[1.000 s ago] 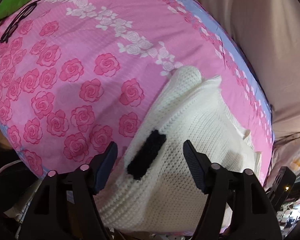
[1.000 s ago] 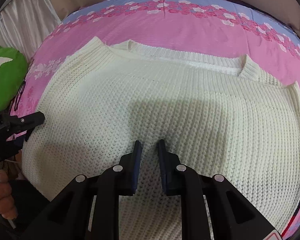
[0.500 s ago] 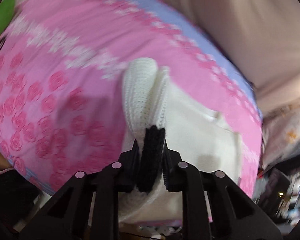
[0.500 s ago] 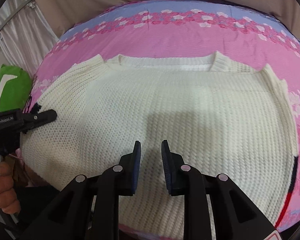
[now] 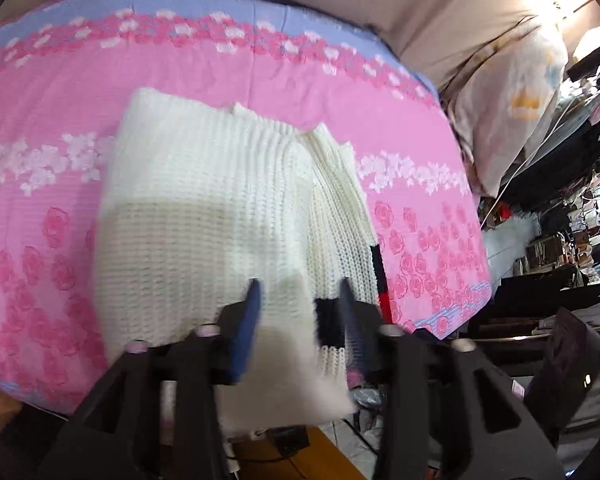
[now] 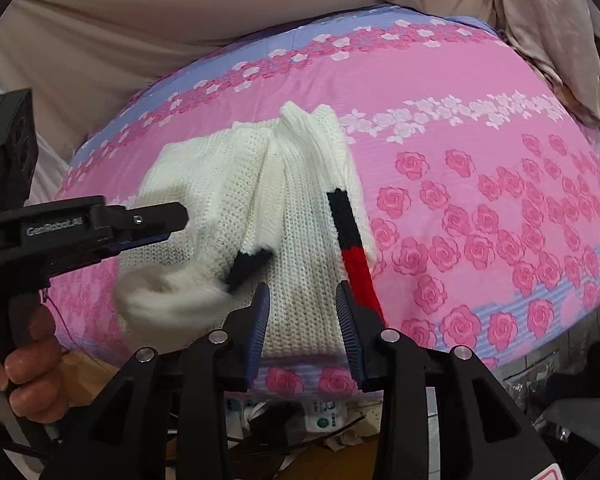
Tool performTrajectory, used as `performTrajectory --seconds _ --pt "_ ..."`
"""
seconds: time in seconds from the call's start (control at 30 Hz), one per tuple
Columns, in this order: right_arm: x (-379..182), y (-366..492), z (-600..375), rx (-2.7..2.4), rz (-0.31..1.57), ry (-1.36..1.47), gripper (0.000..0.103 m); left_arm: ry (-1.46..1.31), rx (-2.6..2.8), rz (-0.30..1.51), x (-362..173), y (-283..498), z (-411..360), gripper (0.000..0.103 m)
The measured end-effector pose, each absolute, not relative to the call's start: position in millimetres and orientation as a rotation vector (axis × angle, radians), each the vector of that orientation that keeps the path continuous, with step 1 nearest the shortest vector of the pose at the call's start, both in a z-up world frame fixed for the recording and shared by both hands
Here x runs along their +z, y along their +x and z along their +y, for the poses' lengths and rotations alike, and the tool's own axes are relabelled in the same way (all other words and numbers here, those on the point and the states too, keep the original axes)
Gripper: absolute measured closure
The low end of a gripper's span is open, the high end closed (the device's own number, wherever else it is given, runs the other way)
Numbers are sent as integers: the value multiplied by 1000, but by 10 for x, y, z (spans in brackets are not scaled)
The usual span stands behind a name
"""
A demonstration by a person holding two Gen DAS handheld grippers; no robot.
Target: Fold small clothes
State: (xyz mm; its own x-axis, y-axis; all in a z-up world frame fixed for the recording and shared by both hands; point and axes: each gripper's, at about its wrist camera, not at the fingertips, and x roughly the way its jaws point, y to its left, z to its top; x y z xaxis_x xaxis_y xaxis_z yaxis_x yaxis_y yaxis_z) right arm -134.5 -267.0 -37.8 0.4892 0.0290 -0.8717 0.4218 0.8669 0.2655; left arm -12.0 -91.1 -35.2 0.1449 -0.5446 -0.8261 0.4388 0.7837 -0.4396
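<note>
A white knit sweater (image 5: 204, 216) lies on the pink rose bedspread (image 5: 40, 92), folded into a narrow stack with a black and red striped sleeve (image 6: 352, 248) along its right side. My left gripper (image 5: 300, 308) hangs over the sweater's near edge. Its jaws are opening, and a blurred flap with a black cuff (image 5: 330, 324) drops loose between them. In the right wrist view the left gripper (image 6: 168, 224) enters from the left above that falling flap (image 6: 172, 296). My right gripper (image 6: 303, 312) hovers over the near hem, jaws opening, gripping nothing.
A person's hand (image 6: 20, 360) holds the left gripper's handle. Beige cloth (image 6: 140, 32) backs the bed. A pale pillow (image 5: 512, 92) and cluttered shelves (image 5: 572, 232) stand to the right. The bed's near edge (image 6: 308, 380) runs just beneath the jaws, with a power strip (image 6: 324, 416) under it.
The left gripper shut on the black-cuffed sleeve, carried it right across the sweater, then let it go. The sweater went from spread flat to a narrow stack. Both grippers' jaws widened.
</note>
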Motion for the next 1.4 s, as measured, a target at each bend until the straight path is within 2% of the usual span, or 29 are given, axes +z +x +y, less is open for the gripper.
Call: performTrajectory --seconds 0.03,0.07,0.1,0.2,0.37,0.53,0.67,0.8,0.93,0.97,1.03,1.07,1.1,1.2,1.27,1.33,1.4 --pt "-359 -1362 -2653 -243 1030 502 60 -87 -695 1203 -274 -169 -773 40" --pt "-329 -1381 -2634 -227 1016 514 50 -71 -669 1165 -207 -174 -649 37" --pt "-299 -1379 -2604 -203 1007 519 42 -46 -639 1142 -175 -167 -528 37" --pt "-276 -1271 -2467 -116 1031 514 35 51 -553 1154 -261 -119 -247 37" --pt "-453 -1039 -2294 -37 1148 546 34 109 -443 1185 -436 -258 167 37" --pt "-740 -921 -2305 28 1250 731 33 75 -393 1186 -454 -319 321 37" --pt "-794 -938 -2309 44 1255 894 33 74 -386 1139 -331 -325 346 37" --pt "-587 -925 -2328 63 1200 888 31 68 -384 1124 -289 -323 368 37" --pt "-734 -752 -2237 54 1265 828 30 67 -389 1121 -288 -319 361 37" --pt "-797 -710 -2213 46 1274 823 31 69 -391 1118 -283 -316 354 37" --pt "-866 -634 -2168 34 1279 800 59 70 -397 1116 -278 -312 340 37" --pt "-840 -588 -2128 43 1268 772 78 69 -402 1116 -276 -311 331 37" --pt "-752 -556 -2102 45 1244 737 80 68 -407 1115 -269 -315 318 37" --pt "-61 -584 -2084 65 1018 576 83 62 -461 1102 -203 -333 243 37" --pt "344 -689 -2178 40 905 524 83 80 -516 1091 -173 -366 137 32" --pt "397 -816 -2375 -44 887 485 83 116 -563 1096 -199 -395 -20 29" --pt "-3 -837 -2594 -150 1002 439 82 161 -597 1111 -273 -419 -206 29"
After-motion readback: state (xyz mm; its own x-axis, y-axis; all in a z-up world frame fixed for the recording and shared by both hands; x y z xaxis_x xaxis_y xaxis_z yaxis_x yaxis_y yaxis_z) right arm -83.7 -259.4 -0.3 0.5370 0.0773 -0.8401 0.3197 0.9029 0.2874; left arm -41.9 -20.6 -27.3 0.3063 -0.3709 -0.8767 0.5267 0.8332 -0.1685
